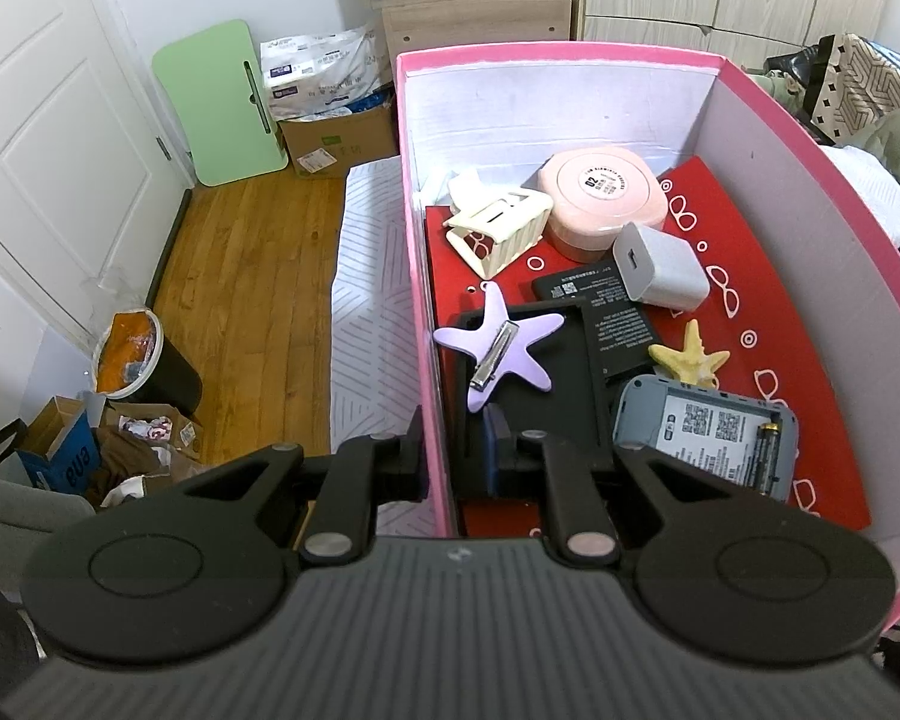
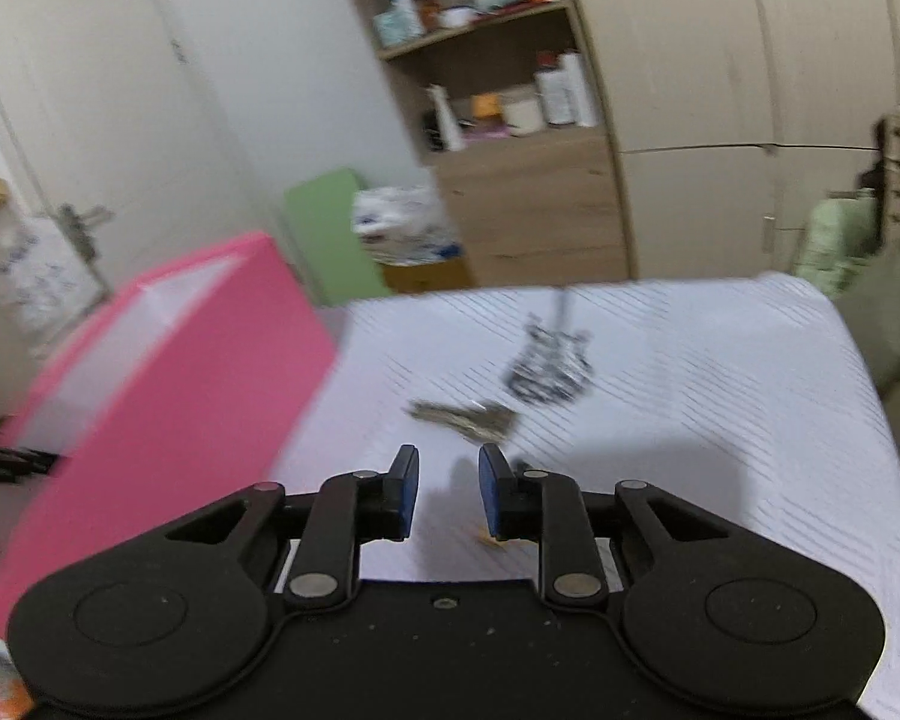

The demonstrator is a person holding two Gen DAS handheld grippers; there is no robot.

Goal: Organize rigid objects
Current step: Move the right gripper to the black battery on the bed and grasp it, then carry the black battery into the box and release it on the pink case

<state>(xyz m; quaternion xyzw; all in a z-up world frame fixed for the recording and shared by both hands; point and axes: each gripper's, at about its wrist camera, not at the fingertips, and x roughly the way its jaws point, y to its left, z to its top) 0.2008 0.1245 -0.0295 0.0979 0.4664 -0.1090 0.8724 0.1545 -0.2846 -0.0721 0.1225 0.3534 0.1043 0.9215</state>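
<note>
Left wrist view: left gripper (image 1: 456, 456) is clamping the box (image 1: 417, 276) wall.
Right gripper (image 2: 448, 495): hanging open, empty, above the bed (image 2: 720, 420).
Keys (image 2: 510, 396): lying ahead, blurred.
Risk: a hasty grab is likely slipping.

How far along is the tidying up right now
Mostly done: the pink box already holds the purple starfish clip, charger and more. The left gripper straddles the box wall; the right gripper is open and empty. Keys remain on the bed.
</note>
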